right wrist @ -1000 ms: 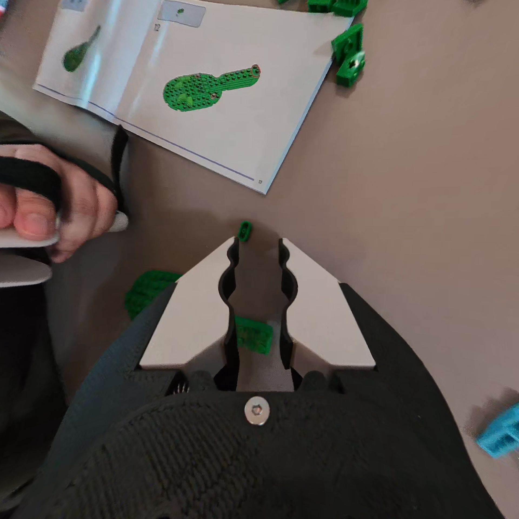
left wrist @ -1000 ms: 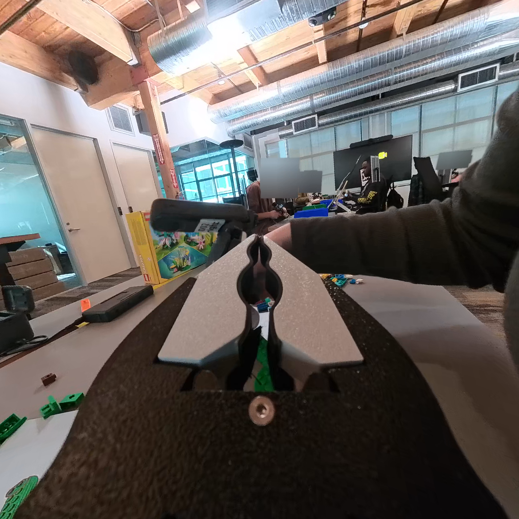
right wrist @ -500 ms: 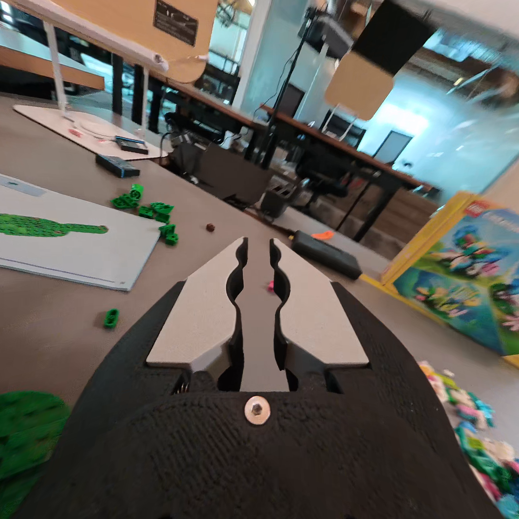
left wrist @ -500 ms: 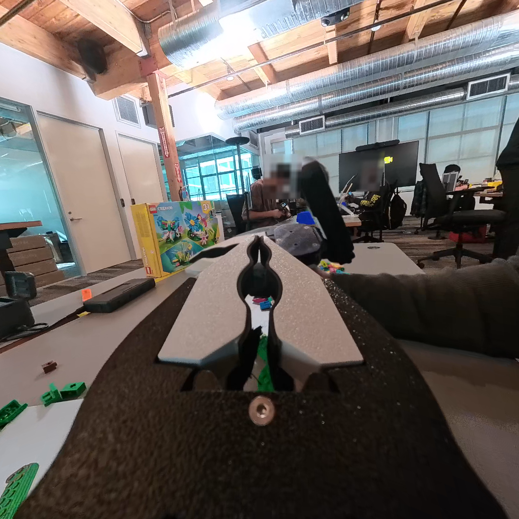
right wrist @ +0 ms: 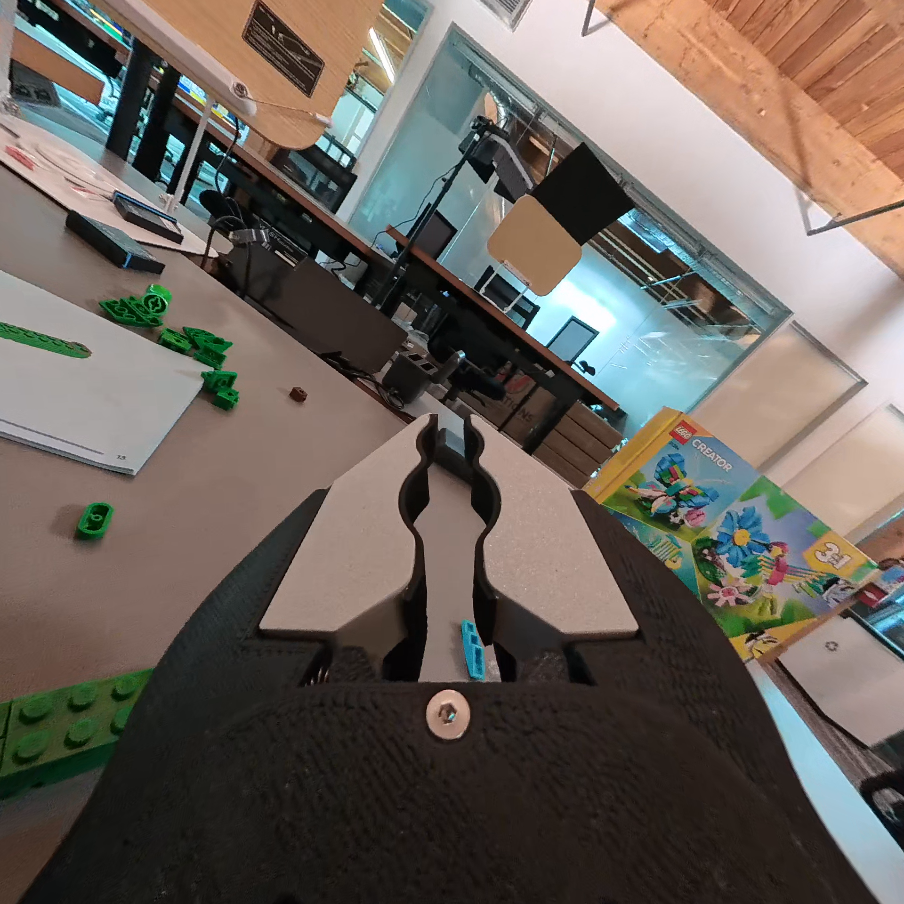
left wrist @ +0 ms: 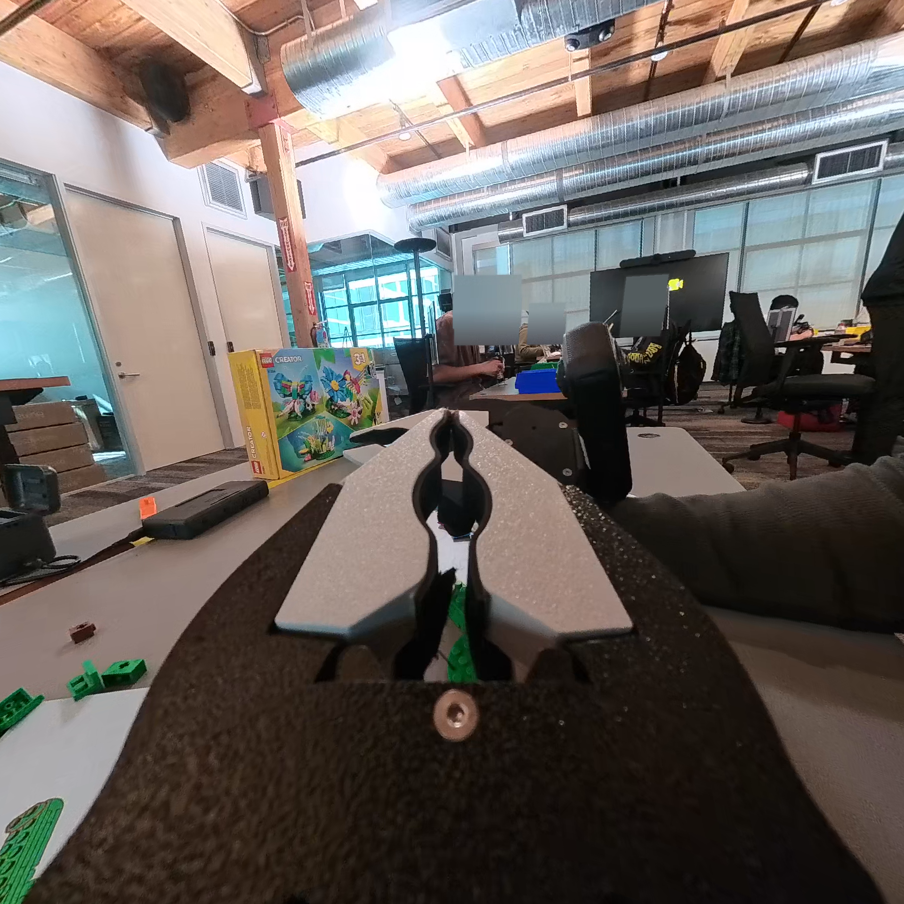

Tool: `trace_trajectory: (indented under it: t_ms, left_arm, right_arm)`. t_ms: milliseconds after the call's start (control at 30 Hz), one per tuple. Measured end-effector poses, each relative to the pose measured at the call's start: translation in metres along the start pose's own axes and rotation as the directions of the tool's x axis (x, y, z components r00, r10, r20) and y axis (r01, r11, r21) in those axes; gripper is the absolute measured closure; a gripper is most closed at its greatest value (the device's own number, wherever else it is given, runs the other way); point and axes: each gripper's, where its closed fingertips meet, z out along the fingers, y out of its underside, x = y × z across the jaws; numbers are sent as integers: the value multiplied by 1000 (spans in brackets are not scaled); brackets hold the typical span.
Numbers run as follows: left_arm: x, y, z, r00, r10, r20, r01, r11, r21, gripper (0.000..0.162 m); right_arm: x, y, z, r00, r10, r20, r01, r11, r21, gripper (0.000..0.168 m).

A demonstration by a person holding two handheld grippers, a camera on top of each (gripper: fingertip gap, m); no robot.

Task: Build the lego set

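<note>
My left gripper [left wrist: 450,416] is shut, its tips touching, and it sits low over the table. A green studded plate [left wrist: 460,636] shows through the gap at the base of its fingers; I cannot tell whether it is gripped. My right gripper [right wrist: 452,420] is open a little and empty, pointing level across the table. It also shows in the left wrist view [left wrist: 592,416] as a black body just right of the left fingers, on a grey sleeve [left wrist: 758,538]. A large green plate [right wrist: 58,724] lies at its lower left. A teal piece [right wrist: 472,655] lies under its fingers.
The open instruction booklet [right wrist: 98,391] lies to the left, with loose green pieces [right wrist: 210,352] beyond it, a small green piece [right wrist: 95,521] and a brown piece [right wrist: 298,394]. The set's box [right wrist: 734,538] stands at the right. A black device [left wrist: 205,508] and people at far desks are in view. About 15 cm separates my left fingertips from my right. Between my right fingertips and the large green plate [right wrist: 58,724] there is roughly 12 cm. About 12 cm separates my right fingertips from the teal piece [right wrist: 472,655].
The right gripper swung up from looking straight down at the table to looking level across it toward the box. The left gripper barely moved and stayed shut.
</note>
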Motion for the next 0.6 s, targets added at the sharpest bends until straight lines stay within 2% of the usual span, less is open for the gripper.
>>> trace_trajectory:
  t_ms: [600]
  left_arm:
    - [0, 1, 1, 1000, -8, -7, 8, 1000, -4, 162]
  right_arm:
    - [-2, 3, 1, 1000, -14, 5, 14, 1000, -11, 160]
